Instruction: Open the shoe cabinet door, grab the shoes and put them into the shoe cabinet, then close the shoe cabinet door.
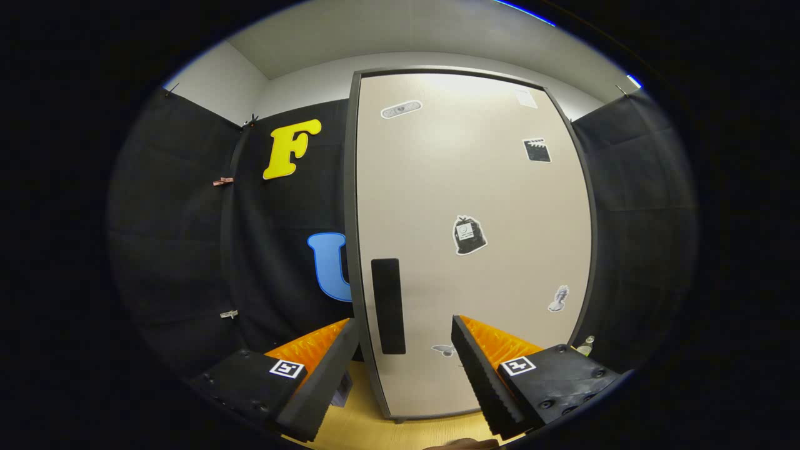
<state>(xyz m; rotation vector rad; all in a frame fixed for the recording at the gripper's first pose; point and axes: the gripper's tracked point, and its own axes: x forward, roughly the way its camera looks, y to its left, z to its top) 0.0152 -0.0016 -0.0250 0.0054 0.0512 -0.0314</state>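
Observation:
The shoe cabinet (475, 187) stands upright straight ahead, a tall beige door in a dark grey frame, and the door is closed. A black vertical handle (388, 306) sits low near the door's left edge. My gripper (405, 332) is open, its two fingers reaching towards the lower door. The handle lies in the gap between them, closer to the left finger, and I cannot tell whether either finger touches it. Several small stickers dot the door face.
The cabinet stands on a light wooden floor (375, 425) on small feet. Black cloth walls close in on the left and right of the cabinet. A small bottle-like object (585, 345) sits by the cabinet's lower right corner.

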